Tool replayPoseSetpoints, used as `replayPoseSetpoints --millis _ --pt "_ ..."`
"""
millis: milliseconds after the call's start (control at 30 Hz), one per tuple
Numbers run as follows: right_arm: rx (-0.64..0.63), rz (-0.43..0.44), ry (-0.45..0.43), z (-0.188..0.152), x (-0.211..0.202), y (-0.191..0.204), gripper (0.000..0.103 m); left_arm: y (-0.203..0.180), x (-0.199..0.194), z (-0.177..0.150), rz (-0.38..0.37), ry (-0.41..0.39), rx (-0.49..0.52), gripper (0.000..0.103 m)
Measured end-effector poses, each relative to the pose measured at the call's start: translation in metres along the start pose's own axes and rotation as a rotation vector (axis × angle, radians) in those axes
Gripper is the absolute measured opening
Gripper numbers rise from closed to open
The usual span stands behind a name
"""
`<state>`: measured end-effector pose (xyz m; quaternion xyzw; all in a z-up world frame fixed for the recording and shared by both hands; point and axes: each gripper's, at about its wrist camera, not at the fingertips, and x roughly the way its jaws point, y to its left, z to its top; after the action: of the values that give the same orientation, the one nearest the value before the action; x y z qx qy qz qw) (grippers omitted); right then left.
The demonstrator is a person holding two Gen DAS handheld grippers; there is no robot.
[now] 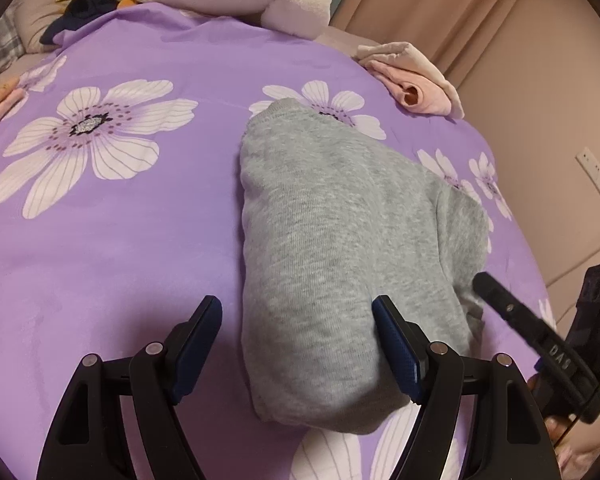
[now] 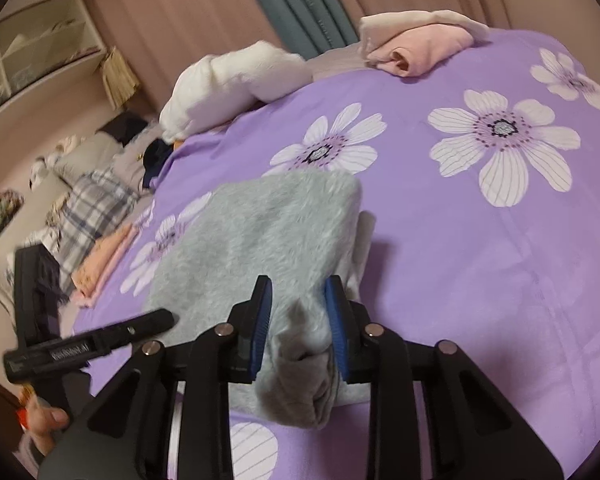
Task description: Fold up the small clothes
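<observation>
The near end of the grey knitted garment (image 1: 332, 240) is partly covered by the right finger of the left gripper (image 1: 298, 344). In the right wrist view, motion blur softens its surface (image 2: 260, 232), so pad contact by the right gripper (image 2: 299, 328) cannot be confirmed. The purple flowered bedspread (image 1: 120, 248) runs past the bottom edge. Objects on the pale shelving unit (image 2: 40, 52) are too small to identify.

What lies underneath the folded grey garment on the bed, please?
The grey garment lies on the purple floral bedsheet, partly covering printed flowers. Anything tucked beneath or inside its folds is hidden.
</observation>
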<state>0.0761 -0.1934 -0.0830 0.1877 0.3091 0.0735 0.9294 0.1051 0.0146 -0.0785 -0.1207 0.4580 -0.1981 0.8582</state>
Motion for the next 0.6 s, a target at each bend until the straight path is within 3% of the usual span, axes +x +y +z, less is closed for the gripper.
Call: replayPoseSetpoints --millis 333,600 --pt "0.038 -0.085 0.075 -0.004 0.022 -0.018 0.026 0.002 0.008 -0.001 -0.019 0.029 -0.026 0.077" --pt "-0.035 -0.047 -0.047 -0.003 -0.014 0.01 0.03 0.0 0.0 -0.004 -0.001 0.022 -0.011 0.077"
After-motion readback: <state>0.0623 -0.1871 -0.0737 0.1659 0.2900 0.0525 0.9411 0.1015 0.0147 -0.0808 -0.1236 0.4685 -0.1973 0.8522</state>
